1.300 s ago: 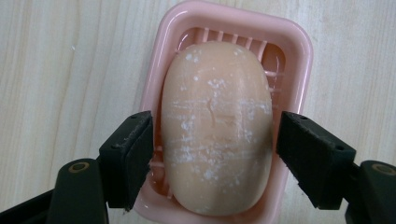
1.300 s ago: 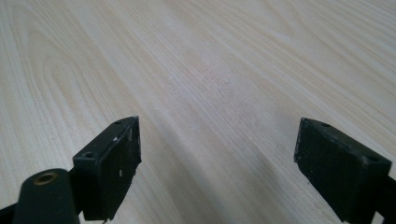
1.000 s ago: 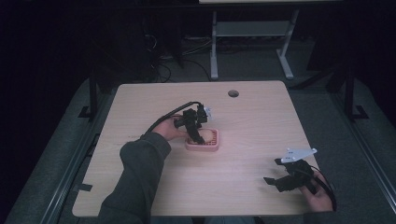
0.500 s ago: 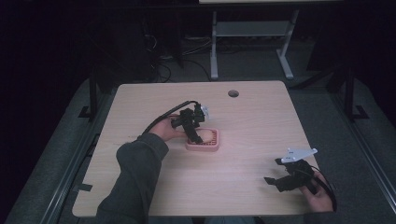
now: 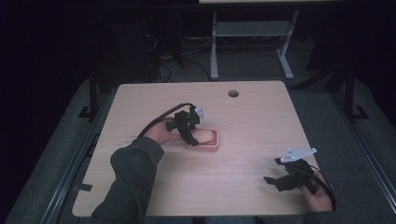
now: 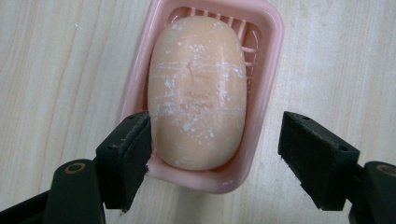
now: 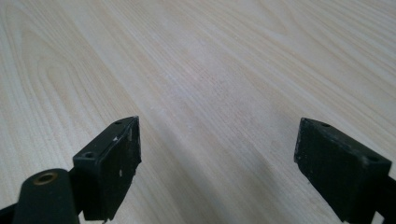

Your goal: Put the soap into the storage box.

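A peach-coloured soap bar [image 6: 196,88] with white scuffs lies in a pink slotted soap dish [image 6: 268,60] near the middle of the table. My left gripper [image 6: 215,140] is open over the near end of the dish. Its left pad [image 6: 128,158] touches the dish rim beside the soap, and its right pad [image 6: 315,156] stands clear over bare wood. From above, the left gripper [image 5: 189,128] sits at the left end of the dish [image 5: 212,145], with the soap [image 5: 201,136] showing beside it. My right gripper [image 5: 280,179] is open and holds nothing, low over the table [image 7: 210,84].
The wooden table [image 5: 261,116] has a round cable hole [image 5: 233,93] near its far edge. A white desk frame [image 5: 252,32] stands on the floor behind. The right hand is close to the table's front right corner.
The left gripper has edged slightly left at the dish, so more of the soap shows. The right gripper has not moved.
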